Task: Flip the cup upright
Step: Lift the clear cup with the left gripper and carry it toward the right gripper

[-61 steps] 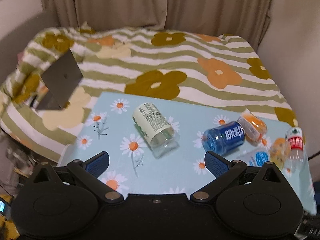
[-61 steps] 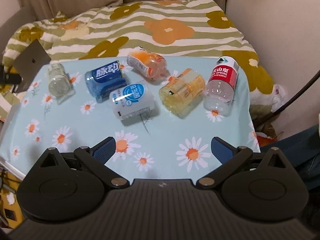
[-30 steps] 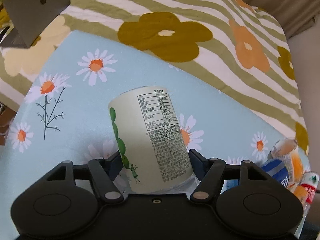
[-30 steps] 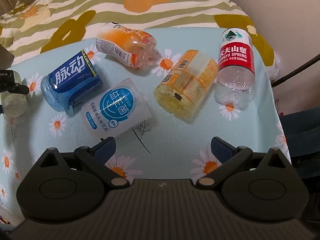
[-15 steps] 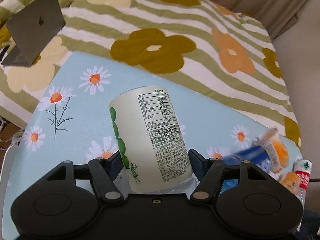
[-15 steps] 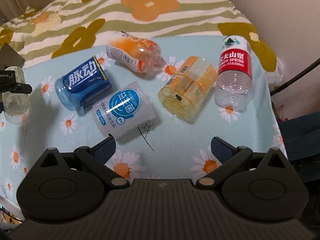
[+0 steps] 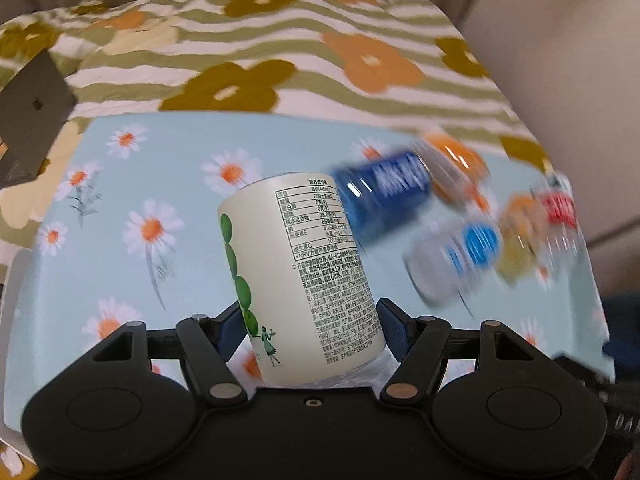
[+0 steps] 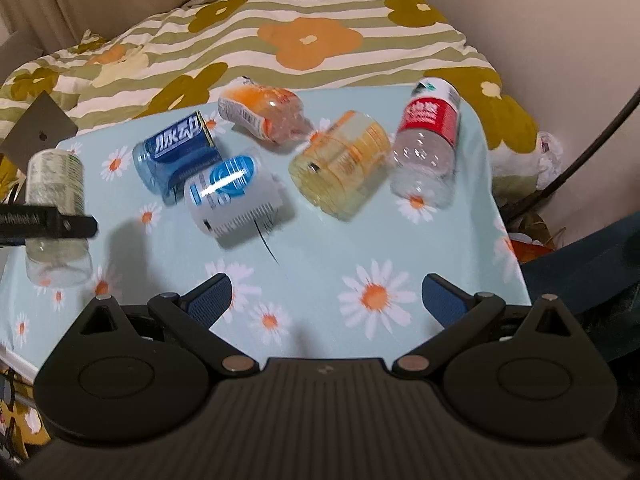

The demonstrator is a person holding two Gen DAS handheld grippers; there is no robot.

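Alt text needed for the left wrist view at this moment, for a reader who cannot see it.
The left tongs are shut on a cream-labelled clear plastic cup, held above a light-blue daisy-print table. Motion-blurred, a blue-labelled plastic cup and other cut bottles lie to the right; a striped floral blanket lies behind.

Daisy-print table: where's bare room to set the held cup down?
Free: the daisy-print tablecloth between the open right gripper and the lying blue-and-white bottle, and under the white-label clear cup in the left gripper. Crowded: the far right bottle row.
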